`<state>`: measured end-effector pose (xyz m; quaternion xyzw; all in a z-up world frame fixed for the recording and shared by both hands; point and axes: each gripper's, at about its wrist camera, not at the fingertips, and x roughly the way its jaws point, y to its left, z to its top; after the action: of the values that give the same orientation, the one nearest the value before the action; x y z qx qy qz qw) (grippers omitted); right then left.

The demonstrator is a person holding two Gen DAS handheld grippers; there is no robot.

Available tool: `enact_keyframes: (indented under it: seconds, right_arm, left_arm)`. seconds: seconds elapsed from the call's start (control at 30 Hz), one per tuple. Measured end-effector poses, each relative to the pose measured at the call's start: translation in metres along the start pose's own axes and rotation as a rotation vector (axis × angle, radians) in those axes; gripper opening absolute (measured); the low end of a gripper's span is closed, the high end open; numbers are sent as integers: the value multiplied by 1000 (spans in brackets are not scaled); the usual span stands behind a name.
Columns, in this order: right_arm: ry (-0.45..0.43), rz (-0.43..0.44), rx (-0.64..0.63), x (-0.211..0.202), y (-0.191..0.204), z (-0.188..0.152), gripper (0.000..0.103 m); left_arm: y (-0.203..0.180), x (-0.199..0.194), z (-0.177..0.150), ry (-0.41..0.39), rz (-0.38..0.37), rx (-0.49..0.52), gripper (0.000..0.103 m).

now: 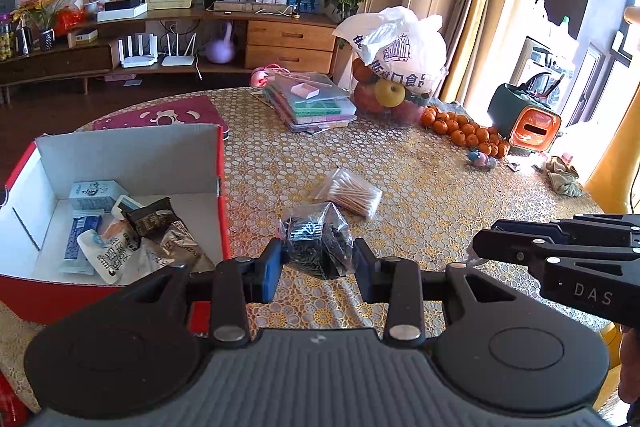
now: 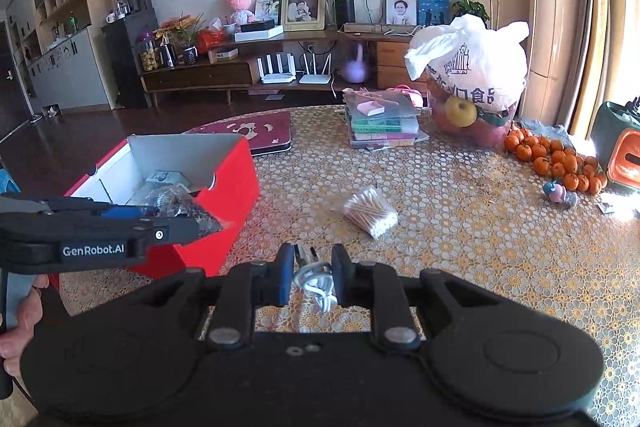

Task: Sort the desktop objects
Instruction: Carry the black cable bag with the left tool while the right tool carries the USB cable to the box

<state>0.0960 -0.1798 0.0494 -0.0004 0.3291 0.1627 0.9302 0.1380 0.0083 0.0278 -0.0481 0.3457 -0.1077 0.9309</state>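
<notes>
Broadly, a round table (image 1: 420,187) under a patterned cloth, with a red box (image 1: 222,187) at its left edge already stocked with snack packets (image 1: 152,227). Then, smaller, a clear bag of cotton swabs (image 1: 352,193) lying loose near the centre, well apart from the box. Left gripper (image 1: 318,259) clamped on a crinkly bag of dark clips (image 1: 316,239) just right of the box wall; right gripper (image 2: 312,273) closed around a coiled white cable (image 2: 316,281) low over the cloth
</notes>
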Motion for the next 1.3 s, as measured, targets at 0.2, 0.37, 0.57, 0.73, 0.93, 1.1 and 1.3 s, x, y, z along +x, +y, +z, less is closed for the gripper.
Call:
enact_keyframes:
  seconds: [0.2,0.37,0.57,0.73,0.93,1.1,1.3]
  right_arm:
    - [-20,33,-25,-5,19,9,19]
    - [-29,71,-43,-2,36,20,19]
    - [-55,117,-75,2,60,41,19]
    - [-79,149,-118,8,84,57,19]
    - [-73,186,-158,29,112,71,19]
    - [-43,213,-167,52,128,78,19]
    - [15,236,-160,80,140,88,20]
  left_arm:
    - [24,-17,3,-7,20,-10,36]
    - [45,-29,9,-13,45,-10,36]
    - [71,-41,15,-18,74,-16,36]
    - [96,-45,18,-14,104,-30,36]
    - [128,-49,21,0,140,-45,36]
    - [157,-44,27,30,166,-60,36]
    - [187,-27,36,92,185,-65,36]
